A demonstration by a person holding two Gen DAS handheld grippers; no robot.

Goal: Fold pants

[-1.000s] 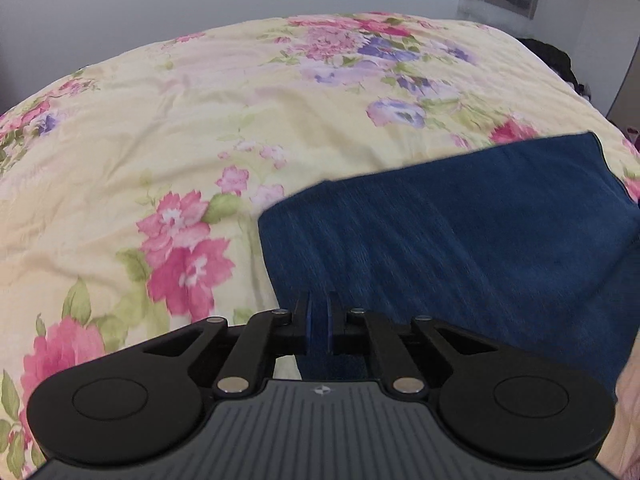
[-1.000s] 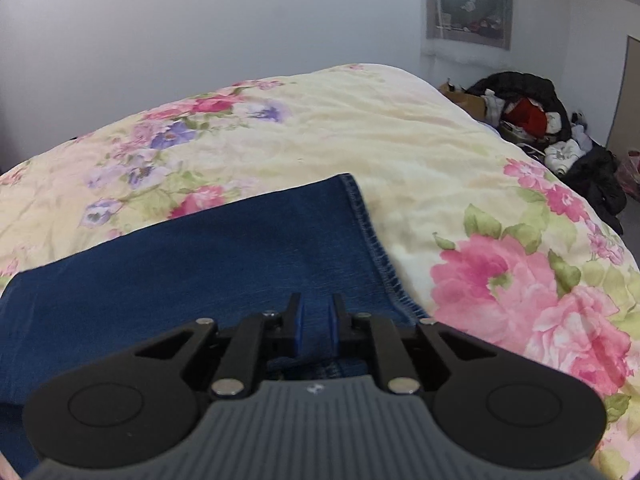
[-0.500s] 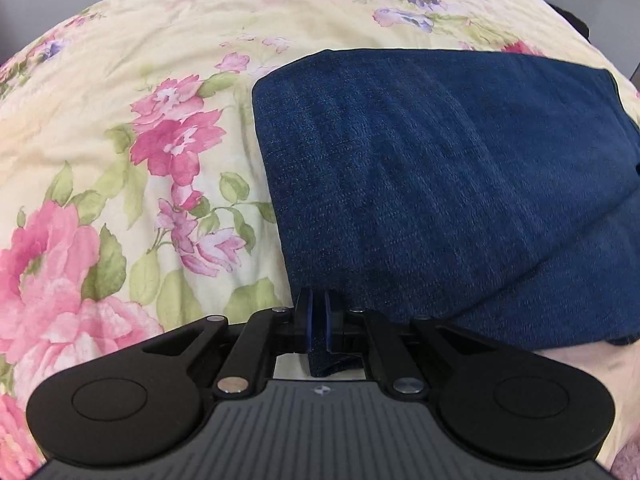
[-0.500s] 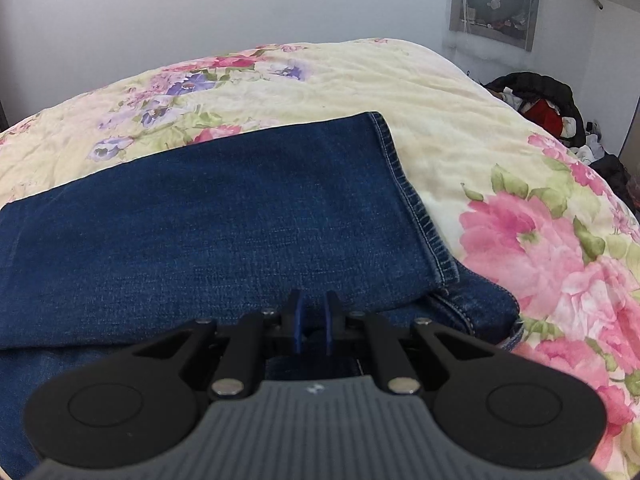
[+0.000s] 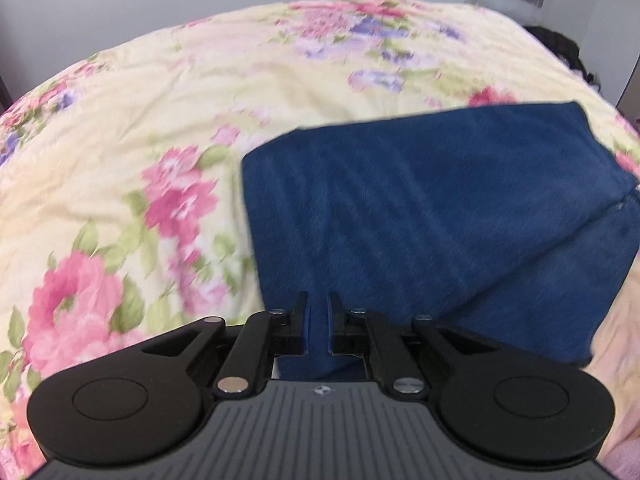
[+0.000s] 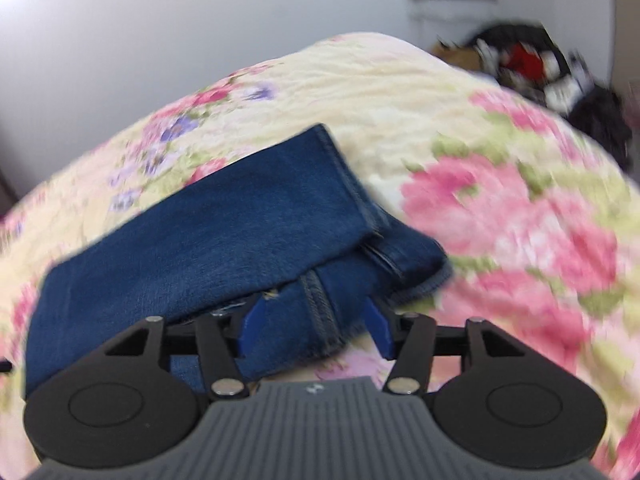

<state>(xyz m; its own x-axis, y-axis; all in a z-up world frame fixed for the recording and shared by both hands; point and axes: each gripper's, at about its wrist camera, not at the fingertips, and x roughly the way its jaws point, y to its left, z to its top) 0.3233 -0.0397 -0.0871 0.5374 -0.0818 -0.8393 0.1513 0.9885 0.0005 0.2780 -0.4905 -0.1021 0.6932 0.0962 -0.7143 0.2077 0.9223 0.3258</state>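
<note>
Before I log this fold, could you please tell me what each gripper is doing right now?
Left gripper: shut on the jeans.
Right gripper: jaws opening, denim between them but pads off it.

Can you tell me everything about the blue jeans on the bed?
The dark blue denim jeans lie folded in layers on the flowery yellow bedspread, a stitched hem at the far end. The left tongs are shut on a near fold. The right tongs are opening, with a seamed edge lying loose between them.

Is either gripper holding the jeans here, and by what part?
The left gripper pinches the jeans at a near edge fold. The right gripper is opening; denim lies between its jaws, ungripped.
</note>
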